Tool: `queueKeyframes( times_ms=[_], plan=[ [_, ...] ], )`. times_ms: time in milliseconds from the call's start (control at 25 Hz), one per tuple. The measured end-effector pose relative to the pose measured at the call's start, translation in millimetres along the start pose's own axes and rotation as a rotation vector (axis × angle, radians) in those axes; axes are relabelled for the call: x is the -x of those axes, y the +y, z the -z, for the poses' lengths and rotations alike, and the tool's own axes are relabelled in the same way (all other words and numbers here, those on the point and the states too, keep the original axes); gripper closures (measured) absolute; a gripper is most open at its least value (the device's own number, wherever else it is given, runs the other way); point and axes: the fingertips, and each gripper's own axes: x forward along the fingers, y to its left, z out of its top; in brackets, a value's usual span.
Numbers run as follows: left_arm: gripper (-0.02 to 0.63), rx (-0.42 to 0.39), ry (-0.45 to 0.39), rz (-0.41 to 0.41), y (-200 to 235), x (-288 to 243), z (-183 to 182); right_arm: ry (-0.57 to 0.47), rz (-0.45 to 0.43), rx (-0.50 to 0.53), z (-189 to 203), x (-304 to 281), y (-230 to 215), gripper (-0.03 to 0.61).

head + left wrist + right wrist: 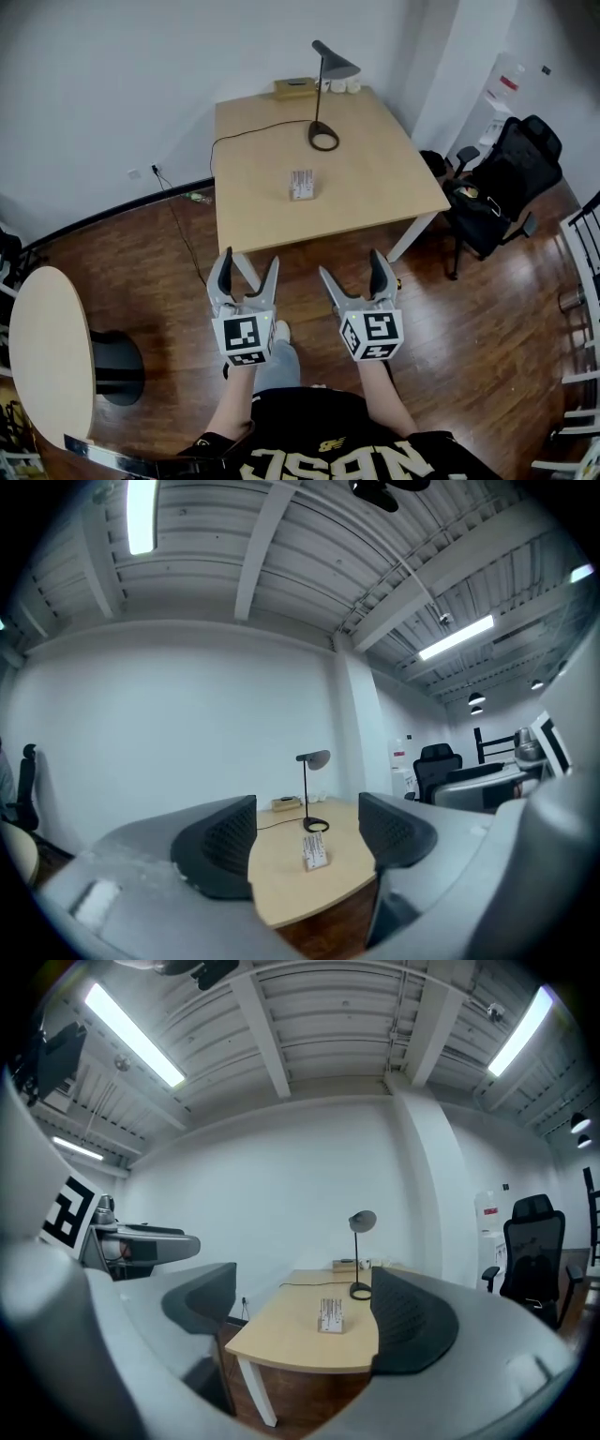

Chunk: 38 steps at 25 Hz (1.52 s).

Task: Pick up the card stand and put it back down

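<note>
1. The card stand (301, 185) is sitting mid-way across the desk (375, 169), well apart from both grippers.
2. The left gripper (250, 262) and right gripper (351, 266) are hanging half-wide, holding nothing.
3. Probably best: approaching level, straddling the stand squarely.

The left tongs (307, 825) are hanging in the air with their jaws apart, pointing at a pale wooden worktop (279, 885). A card stand (315, 852) is sitting upright on it, well beyond the tongs. A black desk lamp (313, 792) is standing just behind. An office chair (437, 764) is showing at right.
</note>
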Motion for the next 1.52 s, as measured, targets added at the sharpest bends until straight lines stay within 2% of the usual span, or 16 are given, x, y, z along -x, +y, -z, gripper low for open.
queueKeyframes(
  times_ms=[280,440,680,920,1280,1520],
  plan=[
    [0.255,-0.025,-0.058,0.061,44,-107,-22,-0.061,0.037,0.064,-52,-121,-18,0.124],
    [0.255,-0.070,-0.075,0.100,63,-143,-29,-0.085,0.025,0.088,-67,-159,-12,0.129],
    [0.255,-0.025,-0.011,0.162,67,-185,-1,-0.028,0.069,0.047,-40,-188,-32,0.152],
    [0.255,-0.031,-0.005,0.148,64,-214,-5,-0.004,0.033,0.069,-39,-218,-46,0.153],
    [0.255,-0.034,0.089,0.189,49,-239,29,0.077,0.003,0.032,-5,-238,-67,0.153],
    [0.255,-0.017,0.143,0.206,56,-261,53,0.130,-0.005,0.002,21,-251,-83,0.153]
  ],
)
